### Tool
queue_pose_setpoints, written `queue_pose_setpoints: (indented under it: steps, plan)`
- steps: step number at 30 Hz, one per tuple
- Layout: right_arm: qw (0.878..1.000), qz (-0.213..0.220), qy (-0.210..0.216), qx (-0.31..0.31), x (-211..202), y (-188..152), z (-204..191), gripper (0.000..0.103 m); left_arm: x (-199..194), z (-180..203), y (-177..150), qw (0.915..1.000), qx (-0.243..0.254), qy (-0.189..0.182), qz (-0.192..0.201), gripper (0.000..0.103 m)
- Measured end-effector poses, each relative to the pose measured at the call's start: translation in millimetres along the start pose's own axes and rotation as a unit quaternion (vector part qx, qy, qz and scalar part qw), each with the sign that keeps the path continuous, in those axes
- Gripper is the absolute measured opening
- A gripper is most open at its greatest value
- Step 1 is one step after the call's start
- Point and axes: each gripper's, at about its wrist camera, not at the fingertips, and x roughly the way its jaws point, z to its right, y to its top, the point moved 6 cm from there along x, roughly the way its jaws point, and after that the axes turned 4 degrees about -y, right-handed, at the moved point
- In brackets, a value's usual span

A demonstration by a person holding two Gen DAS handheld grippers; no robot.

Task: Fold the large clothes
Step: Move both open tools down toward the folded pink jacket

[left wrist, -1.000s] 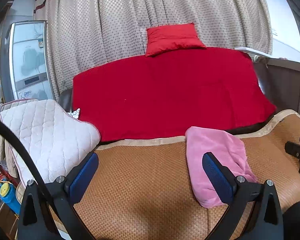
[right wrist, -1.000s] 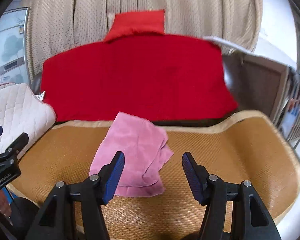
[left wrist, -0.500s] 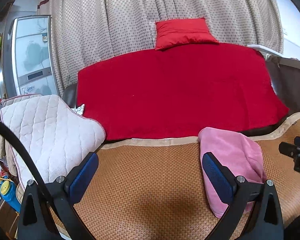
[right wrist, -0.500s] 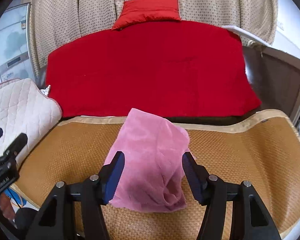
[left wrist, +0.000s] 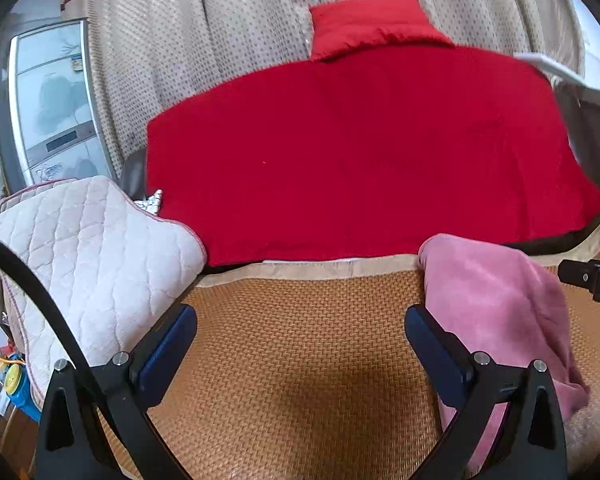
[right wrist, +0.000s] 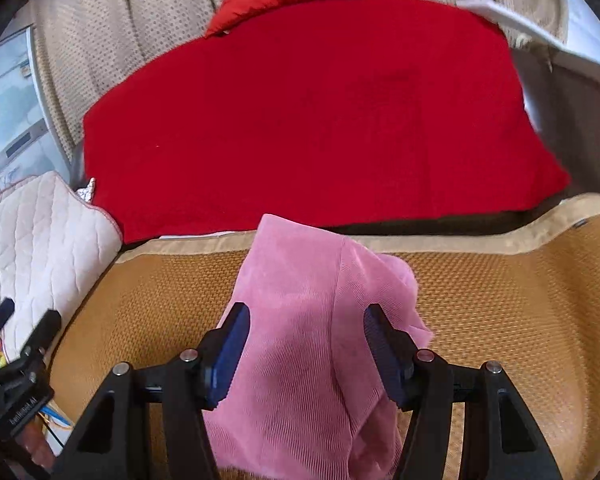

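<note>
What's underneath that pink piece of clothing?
The pink garment lies crumpled on a woven, tan-edged mat, which shows all around it. Whatever lies directly beneath its folds is covered. Behind it, a red blanket drapes the backrest.

Inventory by count:
- Pink garment [right wrist: 308, 332]: one, crumpled.
- Woven mat [left wrist: 300, 344]: one.
- Red blanket [left wrist: 360, 152]: one.
- Red cushion [left wrist: 372, 24]: one.
- Quilted white pad [left wrist: 88, 248]: one.
- Dotted beige curtain [left wrist: 204, 40]: one.
- Fridge [left wrist: 52, 108]: one.
- Tongs: two sets, left tongs [left wrist: 300, 344] and right tongs [right wrist: 306, 340], two blue-padded fingers each.
</note>
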Motion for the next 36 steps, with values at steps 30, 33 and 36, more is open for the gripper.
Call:
queue_pose_setpoints:
  steps: [30, 33, 36]
  plan:
    - [0.988, -0.122, 0.046, 0.08, 132.0, -13.9, 49.4, 0.04, 119.7, 98.4, -46.8, 0.9867, 0.085, -0.091, -0.104, 0.103]
    - [0.989, -0.106, 0.06, 0.079, 110.8, -14.0, 50.0, 0.04, 104.0, 93.3, -45.2, 0.9874, 0.078, -0.101, -0.094, 0.103]
    - [0.991, -0.098, 0.065, 0.06, 88.3, -17.5, 46.0, 0.04, 82.1, 90.7, -42.9, 0.9861, 0.084, -0.119, -0.079, 0.103]
